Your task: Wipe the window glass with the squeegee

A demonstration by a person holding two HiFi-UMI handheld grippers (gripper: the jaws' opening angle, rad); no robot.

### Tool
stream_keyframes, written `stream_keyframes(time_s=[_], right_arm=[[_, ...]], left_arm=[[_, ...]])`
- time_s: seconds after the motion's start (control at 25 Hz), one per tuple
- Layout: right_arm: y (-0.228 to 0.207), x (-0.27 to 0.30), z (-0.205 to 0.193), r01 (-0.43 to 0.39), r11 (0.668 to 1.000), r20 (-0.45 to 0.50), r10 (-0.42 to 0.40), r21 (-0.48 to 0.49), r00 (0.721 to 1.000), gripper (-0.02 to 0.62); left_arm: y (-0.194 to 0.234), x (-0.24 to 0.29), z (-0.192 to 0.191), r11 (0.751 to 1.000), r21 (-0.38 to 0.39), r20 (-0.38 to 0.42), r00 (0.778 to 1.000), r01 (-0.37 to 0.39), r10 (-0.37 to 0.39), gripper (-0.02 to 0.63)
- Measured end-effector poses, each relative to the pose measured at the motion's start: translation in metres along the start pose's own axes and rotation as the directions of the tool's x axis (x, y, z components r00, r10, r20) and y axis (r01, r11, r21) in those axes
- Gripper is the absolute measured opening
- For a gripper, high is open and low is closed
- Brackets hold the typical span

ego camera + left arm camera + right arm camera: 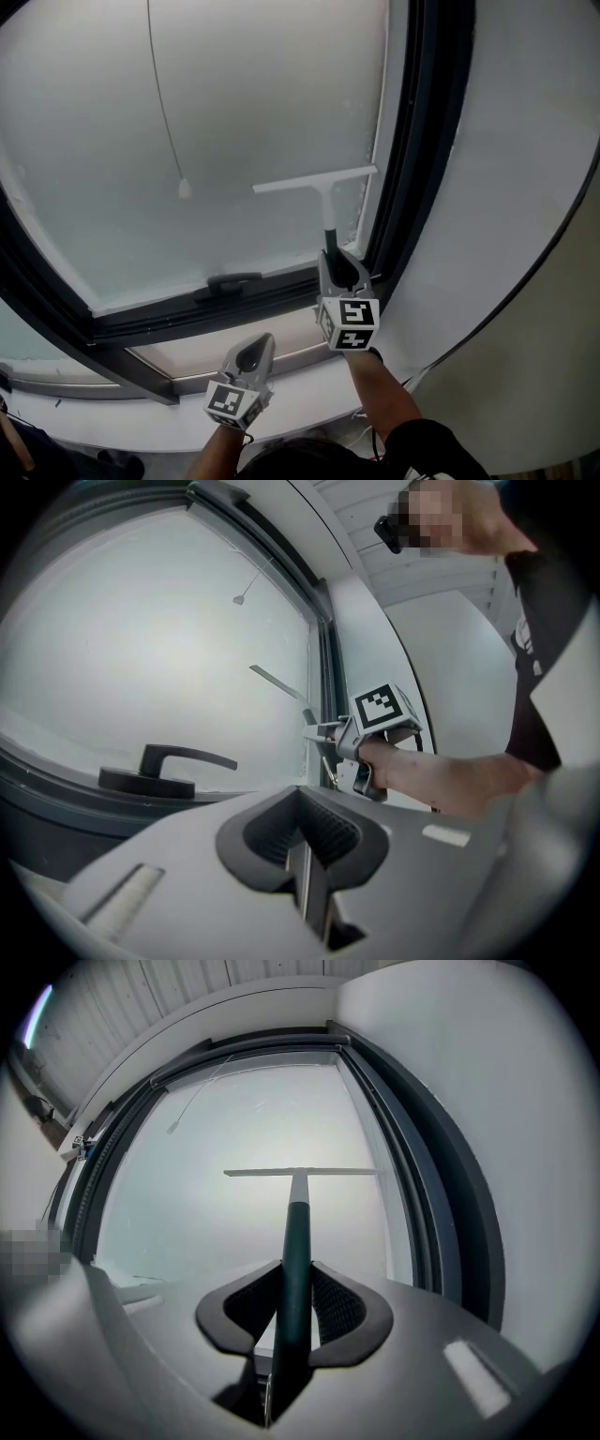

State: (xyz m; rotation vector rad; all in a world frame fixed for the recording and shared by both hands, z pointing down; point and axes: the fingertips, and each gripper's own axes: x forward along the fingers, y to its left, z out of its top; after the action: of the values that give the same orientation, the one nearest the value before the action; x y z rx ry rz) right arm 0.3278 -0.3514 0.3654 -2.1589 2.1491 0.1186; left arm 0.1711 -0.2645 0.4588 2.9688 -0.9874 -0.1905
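Hazy window glass (pixel 234 112) ahead. My right gripper (pixel 333 262) fingers clamp the squeegee (pixel 319 181); left gripper (pixel 255 349) fingers closed, empty. I'd keep the blade flat, pressure even.

The left gripper (pixel 302 829) has its jaws pressed together with nothing in them. A dark window handle (pixel 164 766) sits at the left, under the pale window glass (pixel 159 639). At the right, a hand (pixel 386 763) holds the right gripper (pixel 322 734), which grips the squeegee (pixel 281 683).

We stand indoors in a plain room, home or office we cannot tell, shown by a dark window frame (pixel 427 141), frosted glass (pixel 262 112), lever handle (pixel 230 280), pull cord (pixel 164 103), white sill (pixel 112 412) and white wall (pixel 525 169).
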Motion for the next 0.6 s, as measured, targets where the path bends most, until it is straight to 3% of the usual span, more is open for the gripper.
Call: stream_keyframes(time_s=[0.6], right_arm=[[0.000,-0.006,-0.040,0.011,1.000,-0.057,-0.011,0.002,0.998,0.095]], left_arm=[[0.004,0.004,-0.011,0.999,-0.027,-0.014,1.000,-0.022,0.021,-0.002]])
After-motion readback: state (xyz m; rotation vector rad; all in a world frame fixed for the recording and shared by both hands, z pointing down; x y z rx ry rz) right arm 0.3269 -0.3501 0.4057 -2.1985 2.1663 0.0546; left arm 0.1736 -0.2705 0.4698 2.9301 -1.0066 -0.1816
